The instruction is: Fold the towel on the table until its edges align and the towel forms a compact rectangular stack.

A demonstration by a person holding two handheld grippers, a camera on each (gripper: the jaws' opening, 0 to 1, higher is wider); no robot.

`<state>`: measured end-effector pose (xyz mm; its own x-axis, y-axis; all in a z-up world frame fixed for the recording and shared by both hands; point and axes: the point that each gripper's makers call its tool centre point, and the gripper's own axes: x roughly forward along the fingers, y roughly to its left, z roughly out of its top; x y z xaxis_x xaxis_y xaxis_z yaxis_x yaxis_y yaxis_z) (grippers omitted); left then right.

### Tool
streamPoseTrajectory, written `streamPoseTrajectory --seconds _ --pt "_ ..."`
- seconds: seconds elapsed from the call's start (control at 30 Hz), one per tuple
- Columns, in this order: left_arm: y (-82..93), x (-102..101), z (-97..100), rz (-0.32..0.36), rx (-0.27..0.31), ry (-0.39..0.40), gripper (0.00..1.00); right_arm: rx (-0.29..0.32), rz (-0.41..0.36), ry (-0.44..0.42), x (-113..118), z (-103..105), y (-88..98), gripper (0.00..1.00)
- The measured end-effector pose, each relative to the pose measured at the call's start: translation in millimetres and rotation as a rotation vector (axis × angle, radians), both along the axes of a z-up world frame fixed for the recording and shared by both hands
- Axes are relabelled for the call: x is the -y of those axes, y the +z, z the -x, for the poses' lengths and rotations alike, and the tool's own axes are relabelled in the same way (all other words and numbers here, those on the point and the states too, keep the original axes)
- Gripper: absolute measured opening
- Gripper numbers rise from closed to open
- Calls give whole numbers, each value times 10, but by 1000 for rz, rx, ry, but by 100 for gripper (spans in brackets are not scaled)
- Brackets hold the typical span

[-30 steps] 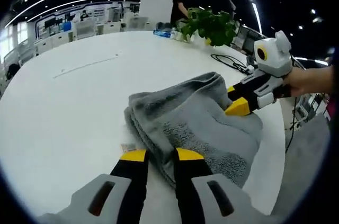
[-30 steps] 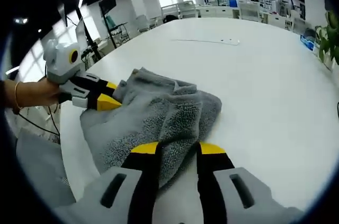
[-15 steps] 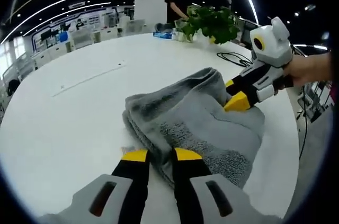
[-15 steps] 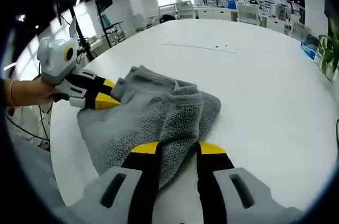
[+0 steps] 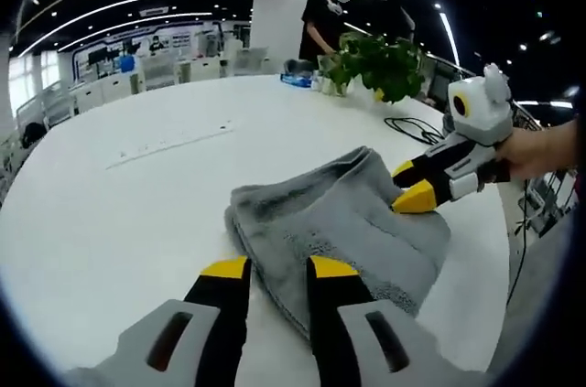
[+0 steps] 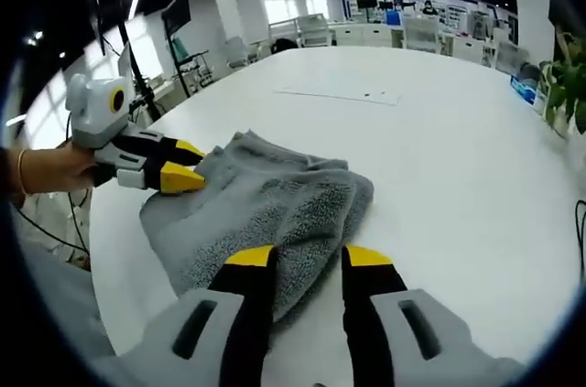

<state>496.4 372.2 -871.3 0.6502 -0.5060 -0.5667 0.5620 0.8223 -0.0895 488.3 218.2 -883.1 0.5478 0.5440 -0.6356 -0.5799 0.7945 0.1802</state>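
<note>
A grey towel lies folded in a thick, rumpled bundle on the white table. My left gripper is shut on its near edge, with cloth running between the yellow tips. From the right, the right gripper grips the far side of the bundle, held by a hand. In the right gripper view the same towel runs between the tips of my right gripper, and the left gripper pinches the towel's far left corner.
A potted plant and a black cable sit at the table's far right. A person stands behind the plant. A thin white strip lies further out on the table. The table's rim runs close to the towel.
The towel has come down and lies flatter and wider on the table. Both grippers keep their hold on it; the views have shifted slightly with the hands.
</note>
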Motion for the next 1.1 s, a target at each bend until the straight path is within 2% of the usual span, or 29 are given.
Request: streamPoseTrajectory --seconds 0.13,0.3,0.4,0.57,0.73,0.93,1.0,1.1 --pt "161 -26 40 12 27 0 31 18 -30 -2 35 58 125 30" --pt "295 -84 193 9 48 -7 37 36 -46 -3 122 184 242 34" --pt "325 -147 285 -15 61 -3 37 44 -50 -7 180 253 287 36" --pt "364 -206 432 -4 57 7 41 58 -64 -29 257 358 374 39" --pt "421 -235 604 -18 86 9 52 69 -86 -85 341 460 493 57" --pt "504 -228 806 -7 103 13 58 80 -105 -93 369 635 583 65" --pt "533 -205 885 -3 106 6 59 63 -160 -119 328 713 614 70" --pt "579 -216 963 -9 119 0 62 61 -166 -116 302 839 613 77"
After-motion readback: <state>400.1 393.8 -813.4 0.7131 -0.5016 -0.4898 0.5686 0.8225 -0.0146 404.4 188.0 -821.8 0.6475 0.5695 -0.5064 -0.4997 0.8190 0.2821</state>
